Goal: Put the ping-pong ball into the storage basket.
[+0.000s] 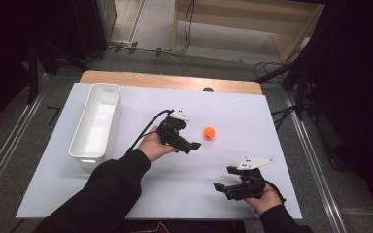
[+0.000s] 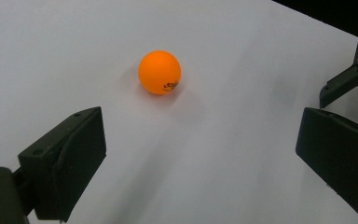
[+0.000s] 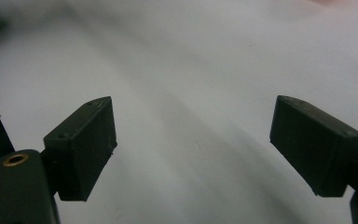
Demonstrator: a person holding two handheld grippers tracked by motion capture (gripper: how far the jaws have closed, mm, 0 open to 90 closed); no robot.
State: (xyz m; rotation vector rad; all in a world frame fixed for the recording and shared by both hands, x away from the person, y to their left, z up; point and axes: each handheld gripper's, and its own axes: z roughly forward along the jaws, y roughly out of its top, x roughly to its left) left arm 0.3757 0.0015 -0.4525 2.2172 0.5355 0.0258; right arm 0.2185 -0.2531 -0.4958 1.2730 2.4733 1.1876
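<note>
One orange ball (image 1: 209, 132); one white bin (image 1: 96, 121)

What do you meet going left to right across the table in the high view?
White bin → left gripper → orange ball → right gripper.

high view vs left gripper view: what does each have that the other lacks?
High view alone: the white bin at the table's left, the person's sleeve, the floor and cables beyond. Left gripper view alone: dark print on the ball, and the left gripper seen along its own open jaws. Both: orange ball, white table, and the right gripper, open.
</note>
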